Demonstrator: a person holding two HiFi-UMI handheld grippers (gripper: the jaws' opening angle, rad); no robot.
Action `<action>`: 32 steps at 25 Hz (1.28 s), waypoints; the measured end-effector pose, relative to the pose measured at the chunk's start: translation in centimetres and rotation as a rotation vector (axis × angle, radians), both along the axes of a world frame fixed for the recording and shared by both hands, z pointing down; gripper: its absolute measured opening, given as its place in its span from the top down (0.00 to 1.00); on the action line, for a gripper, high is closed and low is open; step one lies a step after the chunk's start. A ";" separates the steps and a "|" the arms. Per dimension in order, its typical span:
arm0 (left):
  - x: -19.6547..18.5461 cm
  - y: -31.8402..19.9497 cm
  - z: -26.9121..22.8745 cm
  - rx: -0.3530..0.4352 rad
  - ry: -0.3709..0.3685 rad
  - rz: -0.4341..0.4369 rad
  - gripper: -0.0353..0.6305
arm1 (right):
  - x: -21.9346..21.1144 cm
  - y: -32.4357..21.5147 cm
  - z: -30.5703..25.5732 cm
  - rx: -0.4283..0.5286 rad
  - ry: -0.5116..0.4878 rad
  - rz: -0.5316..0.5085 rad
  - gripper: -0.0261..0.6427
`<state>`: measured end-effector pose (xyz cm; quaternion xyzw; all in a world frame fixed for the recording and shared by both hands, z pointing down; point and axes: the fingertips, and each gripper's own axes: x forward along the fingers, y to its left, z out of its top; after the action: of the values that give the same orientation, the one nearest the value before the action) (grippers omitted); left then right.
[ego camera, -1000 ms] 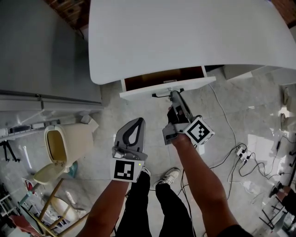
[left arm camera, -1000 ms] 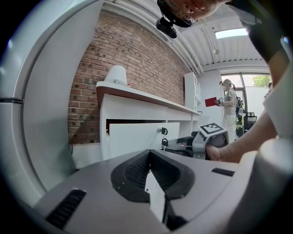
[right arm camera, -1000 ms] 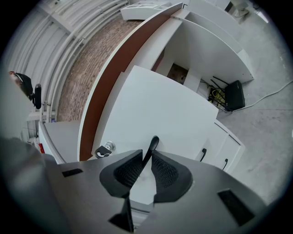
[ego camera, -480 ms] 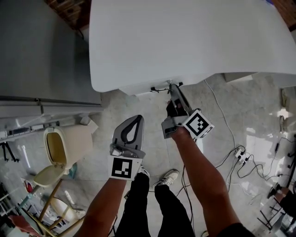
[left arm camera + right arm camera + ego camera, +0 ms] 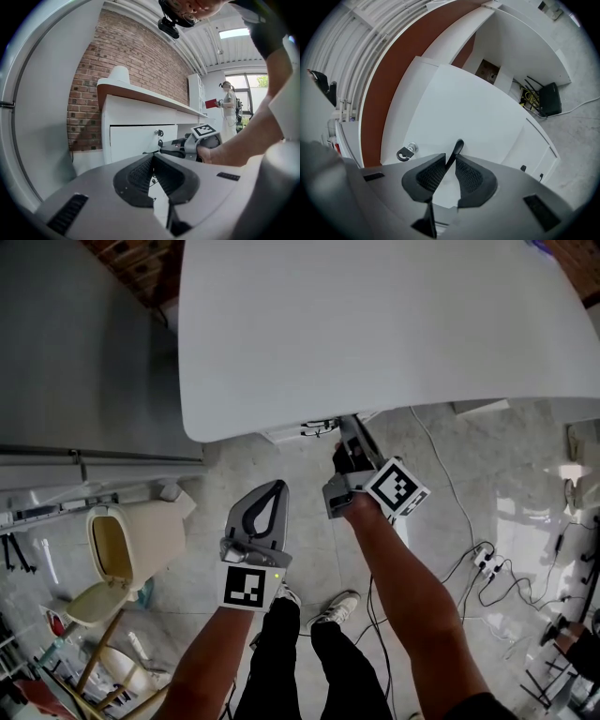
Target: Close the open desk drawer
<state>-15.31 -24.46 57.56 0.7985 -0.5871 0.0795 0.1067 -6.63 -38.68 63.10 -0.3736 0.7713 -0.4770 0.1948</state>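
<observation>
At upper centre of the head view, the drawer [image 5: 289, 433] sits almost fully in under the white worktop [image 5: 375, 324], with only a sliver of its front showing. The right tongs [image 5: 348, 424] are clamped on its thin black handle [image 5: 458, 146] (a key [image 5: 407, 151] hangs just left of it). The left tongs [image 5: 277, 486], pads together and empty, hang lower left, apart from the drawer.

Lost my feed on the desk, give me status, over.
Right hand-held gripper clamped on drawer handle. Left hand-held gripper shut, empty. Drawer front looks near flush. Nothing blocking seen.
</observation>
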 end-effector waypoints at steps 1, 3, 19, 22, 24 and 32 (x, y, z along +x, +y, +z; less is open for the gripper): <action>0.0 -0.1 0.1 -0.003 0.003 -0.002 0.94 | -0.1 -0.3 0.1 -0.006 0.003 0.000 0.85; -0.2 0.0 0.1 -0.007 0.006 -0.003 0.94 | -0.2 -0.7 0.3 -0.020 0.007 0.004 0.85; -1.3 0.8 -0.5 0.018 -0.040 0.006 0.94 | -0.6 -1.8 0.2 -0.031 0.009 0.021 0.85; -1.2 1.1 -0.8 0.019 -0.033 0.005 0.94 | -0.4 -1.7 0.3 -0.033 0.017 0.041 0.84; -1.2 1.2 -0.9 0.020 -0.028 0.008 0.94 | -0.4 -1.8 0.4 -0.032 0.016 0.053 0.84; -1.0 2.4 -1.7 0.014 -0.010 0.008 0.94 | -0.3 -0.8 0.7 -0.084 -0.001 0.029 0.84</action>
<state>-16.35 -22.08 55.84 0.8011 -0.5852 0.0797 0.0977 -6.93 -39.44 63.75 -0.3923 0.7450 -0.5064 0.1863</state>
